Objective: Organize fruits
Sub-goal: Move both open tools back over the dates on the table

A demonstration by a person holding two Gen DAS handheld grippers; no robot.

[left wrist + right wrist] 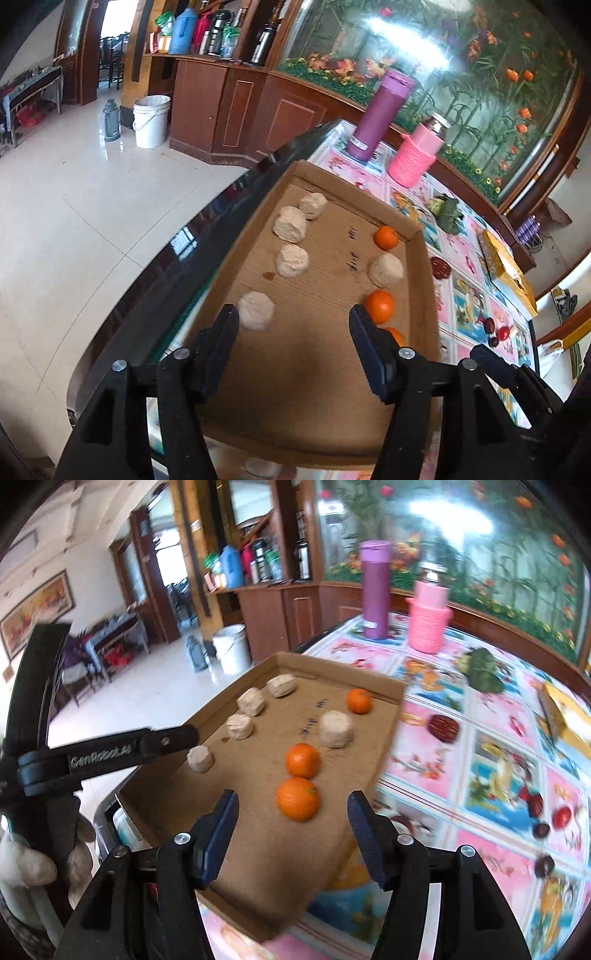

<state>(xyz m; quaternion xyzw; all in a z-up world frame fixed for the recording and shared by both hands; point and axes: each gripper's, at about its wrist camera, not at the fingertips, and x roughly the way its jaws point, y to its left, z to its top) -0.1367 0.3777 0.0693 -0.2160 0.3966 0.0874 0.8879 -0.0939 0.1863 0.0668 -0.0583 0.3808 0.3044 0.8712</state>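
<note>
A shallow cardboard tray (325,387) (266,878) lies on the table. In it are three oranges, the nearest (298,798) (396,335), the middle (302,760) (379,305) and the far one (358,700) (386,237). Several pale round cakes lie along its left side (256,310) (200,759), and one more (386,270) (335,728) between the oranges. My left gripper (293,325) is open and empty over the tray. My right gripper (291,812) is open and empty, just short of the nearest orange. The left gripper shows at the left of the right wrist view (110,753).
Loose red dates (442,728) (439,267) and small red fruits (562,816) (501,333) lie on the patterned tablecloth (480,768) right of the tray. A purple flask (375,590), a pink bottle (428,616), green leaves (482,670) and a yellow box (506,266) stand farther back.
</note>
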